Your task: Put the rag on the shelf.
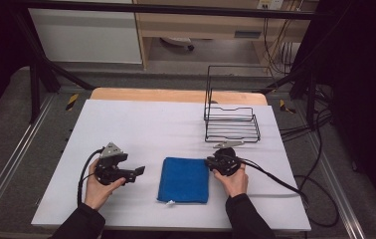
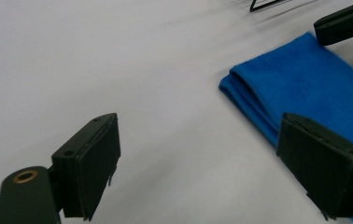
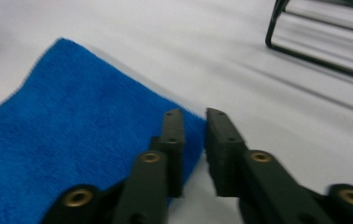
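Two hand-held grippers sit low on the white table (image 1: 141, 124), one on each side of a folded blue cloth (image 1: 184, 179).

Left: left gripper (image 1: 135, 173), black, grey three-cornered plate on top, held in the person's left hand (image 1: 98, 188). Jaws spread wide, flat rectangular pads, nothing between them; bare table separates them from the cloth's left edge.

Centre: cloth is terry-textured, roughly square, folded in layers, with stacked folds showing along one edge in the left gripper view. It lies flat near the table's front edge, a small white tag at its near corner. Open table lies all around it.

Right: right gripper (image 1: 209, 162) at the cloth's upper right corner. Jaws nearly together, a narrow gap between the pads, no cloth pinched; one jaw overlaps the cloth edge.

Far right, behind: black wire rack (image 1: 232, 122), thin rods, open frame, near the table's back edge.
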`<state>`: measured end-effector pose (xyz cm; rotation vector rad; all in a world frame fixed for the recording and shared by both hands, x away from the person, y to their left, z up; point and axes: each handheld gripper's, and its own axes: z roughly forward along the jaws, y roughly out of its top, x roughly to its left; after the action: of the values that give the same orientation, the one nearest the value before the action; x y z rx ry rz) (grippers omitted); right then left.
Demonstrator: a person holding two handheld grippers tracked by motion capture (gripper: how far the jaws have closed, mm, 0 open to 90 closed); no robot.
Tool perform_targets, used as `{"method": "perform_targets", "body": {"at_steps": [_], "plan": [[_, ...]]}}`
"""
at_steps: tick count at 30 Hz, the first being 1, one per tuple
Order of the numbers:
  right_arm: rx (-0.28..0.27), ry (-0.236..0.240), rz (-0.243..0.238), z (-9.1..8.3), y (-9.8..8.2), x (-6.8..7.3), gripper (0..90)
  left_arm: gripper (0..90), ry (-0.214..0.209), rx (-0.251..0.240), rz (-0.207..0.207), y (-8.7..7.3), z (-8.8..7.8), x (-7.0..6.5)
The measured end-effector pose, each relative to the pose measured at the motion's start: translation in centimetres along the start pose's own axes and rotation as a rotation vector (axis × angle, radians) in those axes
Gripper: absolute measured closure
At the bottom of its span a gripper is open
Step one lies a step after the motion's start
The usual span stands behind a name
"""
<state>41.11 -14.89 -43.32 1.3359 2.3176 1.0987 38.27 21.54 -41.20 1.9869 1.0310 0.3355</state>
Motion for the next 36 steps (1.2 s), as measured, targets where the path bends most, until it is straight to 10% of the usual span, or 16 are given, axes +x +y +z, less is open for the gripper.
{"method": "perform_targets", "body": {"at_steps": [11,22,36], "plan": [[-0.115,0.098,-0.031,-2.1,-0.6,-1.3,23.5,32.1,-0.037,0.043,-0.021,3.0,4.4,-1.6],[-0.124,0.093,-0.012,-2.3,-1.2,-1.8,18.1,53.7,-0.038,0.138,-0.001,3.4,8.9,-3.4],[-0.103,0.081,0.000,-1.3,-0.8,-2.2,29.2,68.9,-0.043,0.170,-0.021,2.7,9.9,-3.3]]}}
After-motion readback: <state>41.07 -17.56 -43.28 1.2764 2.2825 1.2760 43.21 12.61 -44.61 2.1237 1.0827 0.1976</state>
